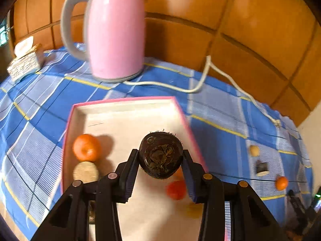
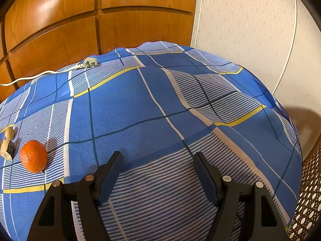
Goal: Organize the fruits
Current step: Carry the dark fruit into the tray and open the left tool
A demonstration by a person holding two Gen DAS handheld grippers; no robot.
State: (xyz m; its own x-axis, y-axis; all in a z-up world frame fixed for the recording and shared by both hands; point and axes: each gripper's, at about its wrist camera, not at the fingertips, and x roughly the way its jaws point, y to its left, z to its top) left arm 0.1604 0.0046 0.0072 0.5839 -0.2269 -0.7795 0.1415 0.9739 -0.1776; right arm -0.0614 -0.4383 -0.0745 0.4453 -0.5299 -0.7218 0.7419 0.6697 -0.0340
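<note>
one dark fruit (image 1: 161, 155) clamped above tray rim (image 1: 187, 120).

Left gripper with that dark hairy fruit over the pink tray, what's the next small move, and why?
Probably lower it and let go over the bare tray floor. The left gripper is shut on the dark fruit above the pink-rimmed tray, where an orange already lies off to the left.

Warm indoor light, seemingly from the left. The left view is motion-blurred, smearing the pink kettle (image 1: 114, 32); the right view is sharp, with glare on the wooden panels (image 2: 50, 6). Fisheye bends both edges.
</note>
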